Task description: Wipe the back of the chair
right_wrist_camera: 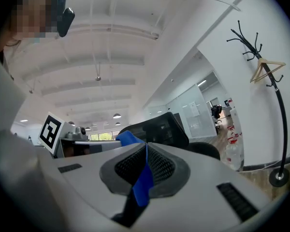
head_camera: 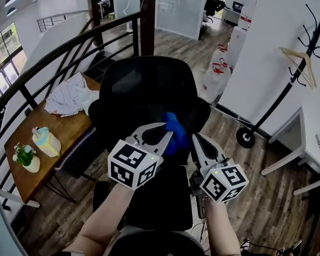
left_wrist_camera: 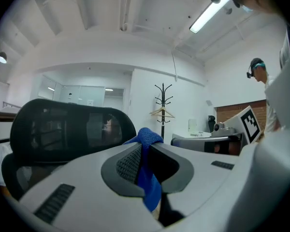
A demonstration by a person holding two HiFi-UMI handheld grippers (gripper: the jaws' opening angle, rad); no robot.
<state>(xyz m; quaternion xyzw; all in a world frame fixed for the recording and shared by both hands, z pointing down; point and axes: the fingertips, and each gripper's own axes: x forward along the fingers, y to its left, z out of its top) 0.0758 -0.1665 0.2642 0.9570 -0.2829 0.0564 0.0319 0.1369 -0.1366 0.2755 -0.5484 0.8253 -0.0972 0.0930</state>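
A black office chair stands in front of me, its mesh back point(head_camera: 149, 87) upright above the seat. A blue cloth point(head_camera: 174, 132) is bunched just in front of that back. My left gripper point(head_camera: 169, 136) is shut on the cloth, which pokes up between its tips point(left_wrist_camera: 144, 146). My right gripper point(head_camera: 193, 139) sits close beside it on the right, and a blue strip of the same cloth is pinched between its jaws point(right_wrist_camera: 146, 149). The chair back shows beyond the jaws in the left gripper view point(left_wrist_camera: 63, 129) and the right gripper view point(right_wrist_camera: 157, 127).
A wooden table point(head_camera: 58, 137) at the left carries a crumpled white cloth point(head_camera: 69, 97), a small plant pot point(head_camera: 26, 159) and a pale container point(head_camera: 45, 142). A dark curved railing point(head_camera: 69, 47) runs behind. A coat stand point(head_camera: 288, 84) and a white desk point(head_camera: 314, 137) are on the right.
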